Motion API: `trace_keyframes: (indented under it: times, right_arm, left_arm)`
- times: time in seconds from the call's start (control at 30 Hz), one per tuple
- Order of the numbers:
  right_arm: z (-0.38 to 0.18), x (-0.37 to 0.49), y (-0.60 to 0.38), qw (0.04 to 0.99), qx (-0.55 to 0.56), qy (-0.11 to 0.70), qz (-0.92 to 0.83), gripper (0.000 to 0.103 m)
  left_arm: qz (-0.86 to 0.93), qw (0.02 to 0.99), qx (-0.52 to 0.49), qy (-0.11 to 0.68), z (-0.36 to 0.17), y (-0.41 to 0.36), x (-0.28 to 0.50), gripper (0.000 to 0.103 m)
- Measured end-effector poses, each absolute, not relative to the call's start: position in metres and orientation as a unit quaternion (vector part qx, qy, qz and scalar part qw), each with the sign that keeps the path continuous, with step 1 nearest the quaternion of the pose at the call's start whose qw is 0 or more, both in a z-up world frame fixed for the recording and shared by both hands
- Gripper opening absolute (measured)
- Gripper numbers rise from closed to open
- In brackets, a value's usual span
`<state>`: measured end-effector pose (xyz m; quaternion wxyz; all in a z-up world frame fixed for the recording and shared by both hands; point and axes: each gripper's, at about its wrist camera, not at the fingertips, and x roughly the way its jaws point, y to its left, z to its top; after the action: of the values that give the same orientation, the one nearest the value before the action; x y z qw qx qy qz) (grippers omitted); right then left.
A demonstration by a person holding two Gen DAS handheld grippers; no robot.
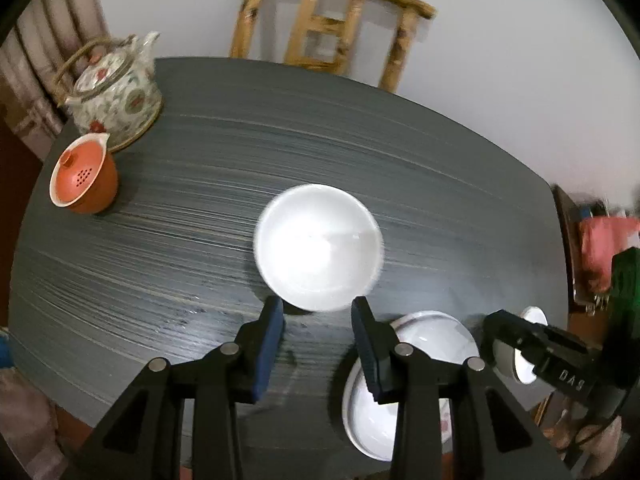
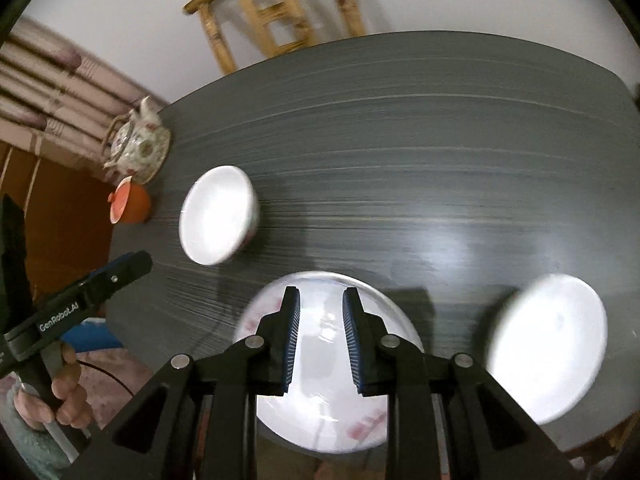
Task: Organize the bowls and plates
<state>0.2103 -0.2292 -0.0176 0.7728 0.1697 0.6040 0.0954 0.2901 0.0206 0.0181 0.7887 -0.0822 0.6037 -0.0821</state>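
A white bowl (image 1: 318, 246) (image 2: 218, 214) stands upright near the middle of the dark table (image 1: 180, 248). My left gripper (image 1: 318, 312) hovers just in front of it, open, with nothing between its blue pads. A white plate with pink flowers (image 2: 320, 400) (image 1: 436, 336) lies at the table's near edge. Above that plate my right gripper (image 2: 321, 300) points down, open by a narrow gap that holds nothing. A second white dish (image 2: 548, 344) lies further right, blurred. In the left wrist view the right gripper (image 1: 516, 340) shows at the right edge.
A floral teapot (image 1: 116, 96) (image 2: 138, 146) and an orange lidded cup (image 1: 84, 178) (image 2: 130, 202) stand at the table's far left. A wooden chair (image 1: 320, 20) (image 2: 276, 12) is behind the table. A hand (image 2: 68, 392) grips the left tool's handle.
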Motion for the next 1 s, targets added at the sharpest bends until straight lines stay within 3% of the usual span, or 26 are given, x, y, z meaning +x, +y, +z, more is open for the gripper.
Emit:
trace_keyframes:
  times: [0.47, 0.8, 1.0]
  right_arm:
    - [-0.056, 0.29, -0.158, 0.753, 0.145, 0.632, 0.11, 0.022]
    - [-0.082, 0.312, -0.141, 0.735, 0.14, 0.653, 0.115, 0.022]
    - [-0.087, 0.312, -0.136, 0.732, 0.139, 0.657, 0.116, 0.014]
  left_arm:
    - [-0.077, 0.757, -0.148, 0.632, -0.039, 0.061, 0.341, 0.036]
    - [-0.078, 0.745, -0.135, 0.648, -0.063, 0.055, 0.353, 0.036]
    - [-0.077, 0.74, -0.138, 0.654, -0.072, 0.053, 0.354, 0.034]
